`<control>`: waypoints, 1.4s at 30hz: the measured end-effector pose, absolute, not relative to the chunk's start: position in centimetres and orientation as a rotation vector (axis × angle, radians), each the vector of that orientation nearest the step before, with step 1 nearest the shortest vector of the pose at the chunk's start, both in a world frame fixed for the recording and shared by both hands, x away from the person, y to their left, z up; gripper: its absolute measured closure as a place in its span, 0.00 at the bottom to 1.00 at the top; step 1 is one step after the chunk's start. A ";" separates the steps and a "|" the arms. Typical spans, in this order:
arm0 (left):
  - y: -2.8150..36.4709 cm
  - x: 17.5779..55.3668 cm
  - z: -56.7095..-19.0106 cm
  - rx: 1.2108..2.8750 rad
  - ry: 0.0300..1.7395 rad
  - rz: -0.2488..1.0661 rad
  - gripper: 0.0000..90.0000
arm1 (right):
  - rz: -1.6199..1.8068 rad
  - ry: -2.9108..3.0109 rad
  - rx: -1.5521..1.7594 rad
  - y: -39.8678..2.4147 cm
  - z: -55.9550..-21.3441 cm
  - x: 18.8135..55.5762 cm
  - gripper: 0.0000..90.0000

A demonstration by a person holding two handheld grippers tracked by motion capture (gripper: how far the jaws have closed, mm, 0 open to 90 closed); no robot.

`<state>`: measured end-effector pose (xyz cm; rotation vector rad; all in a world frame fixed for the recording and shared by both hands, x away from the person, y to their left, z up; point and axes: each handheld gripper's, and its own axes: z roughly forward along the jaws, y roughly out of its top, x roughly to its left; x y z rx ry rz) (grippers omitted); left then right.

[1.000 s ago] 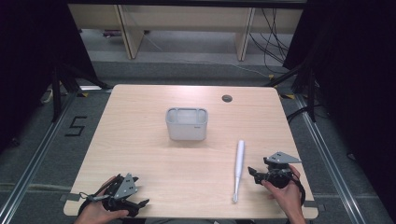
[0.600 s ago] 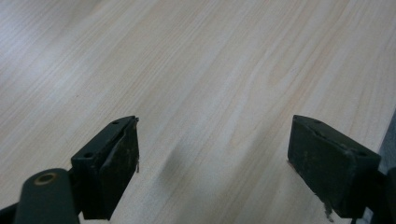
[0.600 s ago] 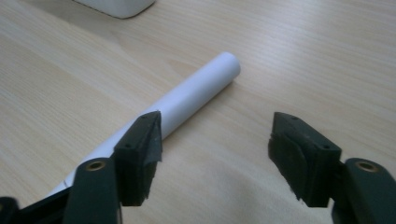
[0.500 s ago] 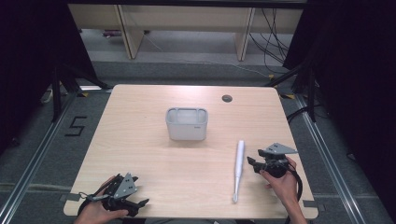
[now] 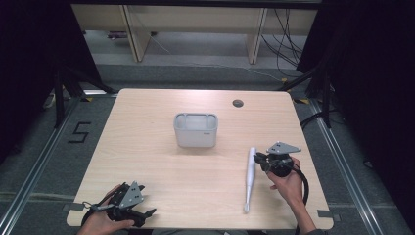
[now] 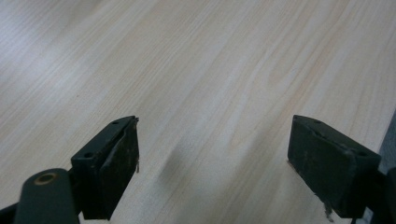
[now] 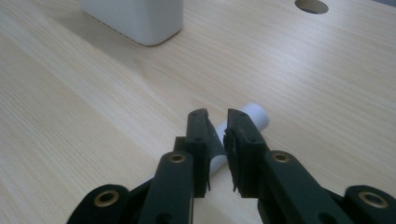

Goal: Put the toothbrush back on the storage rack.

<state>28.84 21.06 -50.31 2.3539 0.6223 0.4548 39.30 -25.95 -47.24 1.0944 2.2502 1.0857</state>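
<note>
My right gripper (image 7: 216,122) has its jaws nearly together with a thin gap, gripping nothing, just over the thick end of the white tube (image 7: 247,119); the tube (image 5: 250,177) lies flat on the table (image 5: 147,147), in front of the white tub (image 5: 195,129); my left gripper (image 6: 212,154) gapes wide and empty over bare wood at the near left corner.

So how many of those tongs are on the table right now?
2. The left tongs sit at the table's near left corner, jaws wide open. The right tongs are at the right, jaws nearly shut, beside the white stick's thick end.
</note>
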 end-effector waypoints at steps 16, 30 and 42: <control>21.0 28.8 -50.3 2.367 0.608 0.464 0.18 | 1.065 2.308 0.973 -23.2 -47.3 41.6 1.00; 21.0 28.9 -50.4 2.364 0.609 0.457 0.18 | 1.018 2.358 0.988 -22.6 -48.4 42.9 1.00; 21.0 28.8 -50.3 2.371 0.612 0.458 0.18 | 0.953 2.389 1.064 -23.4 -48.7 42.8 1.00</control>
